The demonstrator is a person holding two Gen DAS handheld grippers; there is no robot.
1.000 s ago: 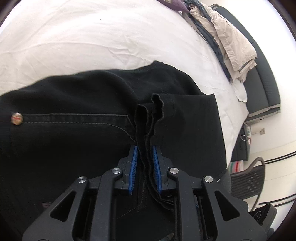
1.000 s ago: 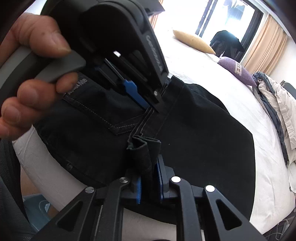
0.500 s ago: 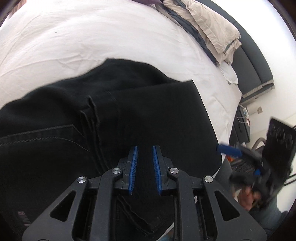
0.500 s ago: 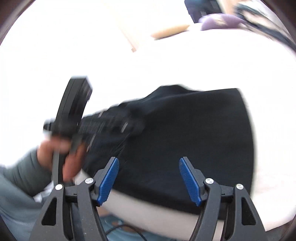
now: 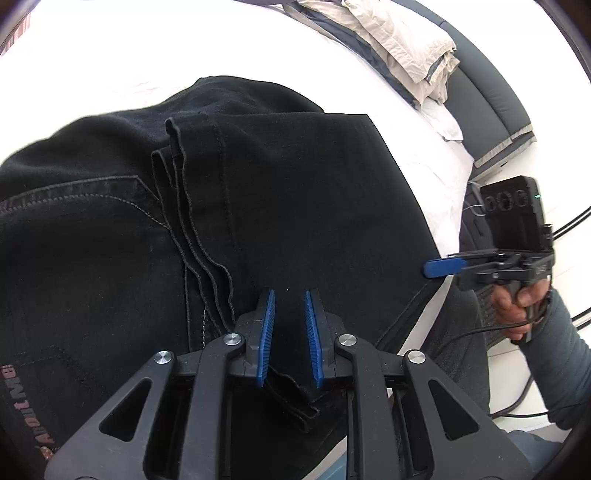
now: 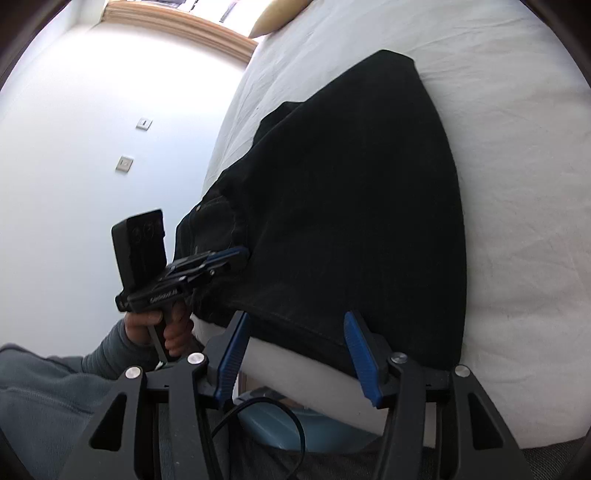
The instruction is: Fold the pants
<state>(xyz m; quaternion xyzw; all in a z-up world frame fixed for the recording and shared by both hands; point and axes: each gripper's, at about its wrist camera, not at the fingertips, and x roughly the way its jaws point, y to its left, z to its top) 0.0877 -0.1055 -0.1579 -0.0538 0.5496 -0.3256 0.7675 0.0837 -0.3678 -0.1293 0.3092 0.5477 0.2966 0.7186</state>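
Blue-padded left gripper (image 5: 288, 332): jaws nearly together, nothing pinched, poised over folded black pants (image 5: 295, 192). Right gripper (image 6: 295, 354): jaws spread, lately narrowing, nothing gripped, at the pants' near edge. Pants are laid on a white bed (image 6: 517, 166).

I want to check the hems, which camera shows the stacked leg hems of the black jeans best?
The left wrist view: the stacked leg hems lie across the black jeans, edges clearly layered. The right wrist view shows only smooth dark fabric, no hems.

White bed sheet (image 5: 110, 55); beige clothes pile (image 5: 402, 40) at far edge; yellow pillow (image 6: 277, 14); wall sockets (image 6: 125, 163).
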